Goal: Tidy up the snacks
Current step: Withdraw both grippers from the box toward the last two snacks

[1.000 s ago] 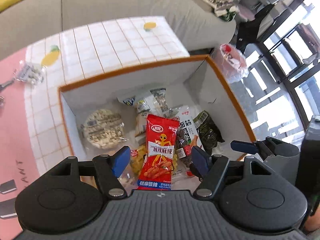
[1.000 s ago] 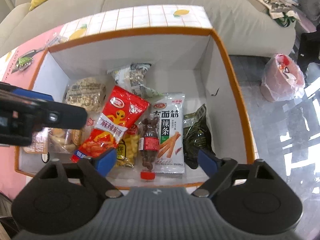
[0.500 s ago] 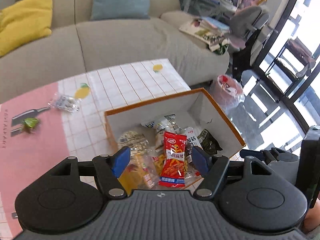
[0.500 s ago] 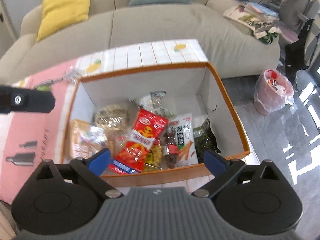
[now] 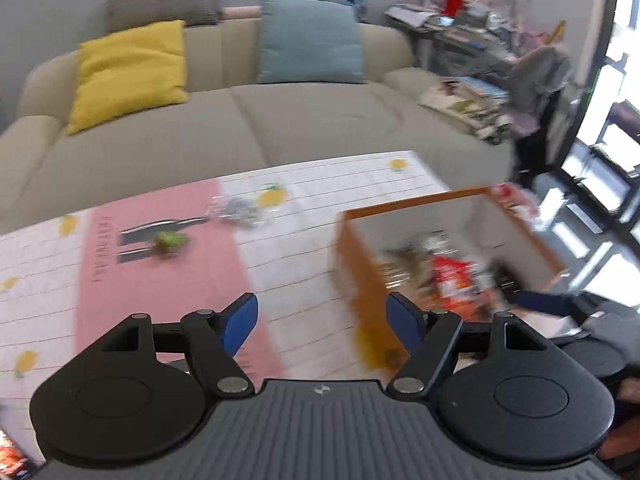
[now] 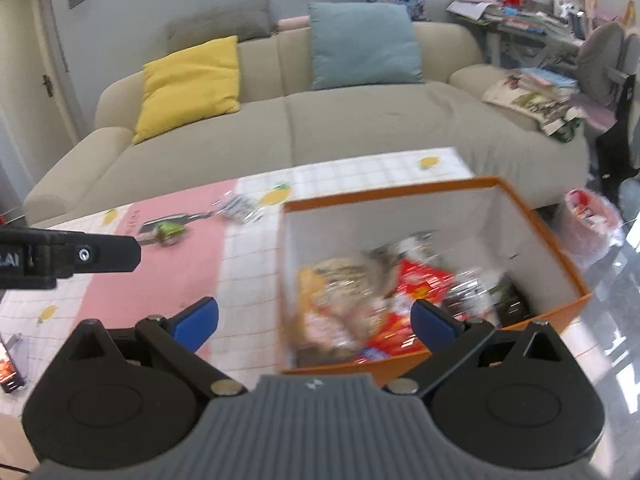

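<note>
An orange box [image 5: 416, 200] [image 6: 384, 196] with white inner walls stands on the table's right end and holds several snack packets, a red one [image 5: 452, 276] [image 6: 424, 280] among them. A clear packet [image 5: 236, 208] [image 6: 240, 208] and a small green snack [image 5: 170, 240] [image 6: 166, 230] lie loose on the cloth to the left of the box. My left gripper [image 5: 320, 304] hovers over the cloth left of the box, its jaws opening with nothing between them. My right gripper [image 6: 313, 308] hangs before the box's near left corner, its jaws also opening, empty.
The tablecloth [image 5: 160, 280] is pink and white-checked. A beige sofa [image 6: 360, 128] with yellow and teal cushions runs behind the table. A pink bin bag [image 6: 588, 224] stands on the floor right of the box. The left gripper's finger [image 6: 80, 256] reaches in from the left edge.
Both grippers have pulled back and up from above the box and tilted up, so the sofa and the loose snacks now show. The right jaws have spread wider.
</note>
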